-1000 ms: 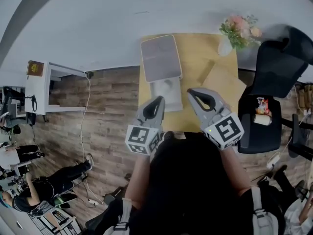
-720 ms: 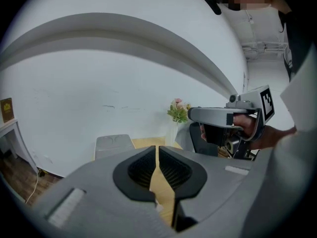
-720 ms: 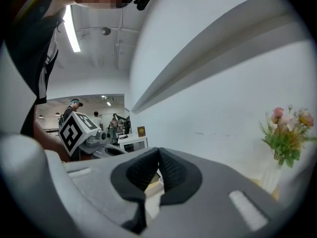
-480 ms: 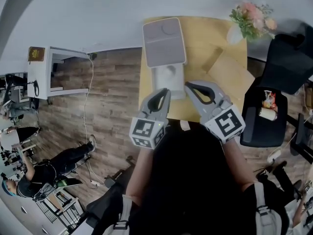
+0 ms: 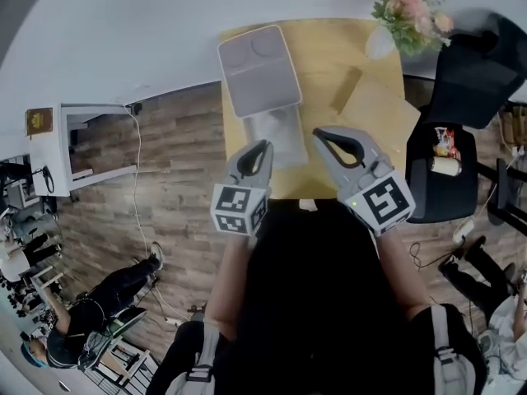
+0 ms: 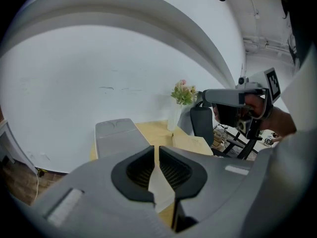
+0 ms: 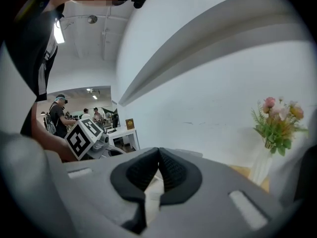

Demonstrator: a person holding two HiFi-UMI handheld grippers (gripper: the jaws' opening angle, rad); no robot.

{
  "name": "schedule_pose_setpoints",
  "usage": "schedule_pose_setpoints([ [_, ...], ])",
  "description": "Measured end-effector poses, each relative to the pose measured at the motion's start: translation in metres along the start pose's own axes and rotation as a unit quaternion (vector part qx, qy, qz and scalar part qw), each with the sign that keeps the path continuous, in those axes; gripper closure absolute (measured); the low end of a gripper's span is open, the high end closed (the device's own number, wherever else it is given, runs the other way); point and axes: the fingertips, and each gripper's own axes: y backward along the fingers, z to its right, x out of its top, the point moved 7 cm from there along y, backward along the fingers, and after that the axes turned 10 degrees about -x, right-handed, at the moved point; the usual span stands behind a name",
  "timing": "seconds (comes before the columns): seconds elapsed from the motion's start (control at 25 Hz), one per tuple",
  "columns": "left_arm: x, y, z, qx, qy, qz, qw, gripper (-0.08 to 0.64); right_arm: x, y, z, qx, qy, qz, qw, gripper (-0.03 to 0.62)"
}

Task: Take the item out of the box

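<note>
The head view looks steeply down from above the person's dark torso, which fills the lower centre, with the wooden table (image 5: 329,56) at upper centre and the floor to the left. The left gripper (image 5: 262,145) carries a camera set low and close over the table, facing along its jaws toward the white wall. The right gripper (image 5: 319,132) carries another, also facing the wall, tilted more upward. All three views share the flowers (image 5: 409,15); the head and left gripper views share the grey box (image 6: 119,138). Each gripper view catches the other gripper at its edge.
</note>
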Motion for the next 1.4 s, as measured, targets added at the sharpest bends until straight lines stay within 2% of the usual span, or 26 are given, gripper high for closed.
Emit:
schedule_pose_setpoints([
  [0.28, -0.016, -0.011, -0.041, -0.043, -0.01, -0.019, 0.9988, 0.535, -0.006, -0.023, -0.024, -0.036, 0.002, -0.03, 0.999, 0.589],
  [0.4, -0.022, -0.01, -0.061, -0.062, -0.006, -0.025, 0.9978, 0.468, -0.006, -0.036, -0.036, -0.053, 0.002, -0.045, 0.998, 0.589],
  [0.48, -0.026, -0.016, -0.067, -0.069, -0.008, -0.033, 0.997, 0.468, -0.009, -0.037, -0.037, -0.062, 0.001, -0.051, 0.997, 0.589],
  [0.72, -0.043, -0.043, -0.069, -0.083, -0.004, -0.063, 0.9945, 0.456, -0.019, -0.029, -0.034, -0.084, -0.003, -0.066, 0.994, 0.589],
  [1.0, -0.063, -0.063, -0.083, -0.097, -0.014, -0.109, 0.9892, 0.405, -0.025, -0.042, -0.045, -0.097, -0.01, -0.078, 0.992, 0.589],
  [1.2, -0.077, -0.078, -0.093, -0.1, -0.022, -0.134, 0.9856, 0.385, -0.032, -0.047, -0.044, -0.111, -0.042, -0.083, 0.989, 0.589],
  [1.4, -0.081, -0.092, -0.098, -0.103, -0.03, -0.158, 0.9817, 0.36, -0.041, -0.045, -0.04, -0.129, -0.051, -0.091, 0.986, 0.589],
])
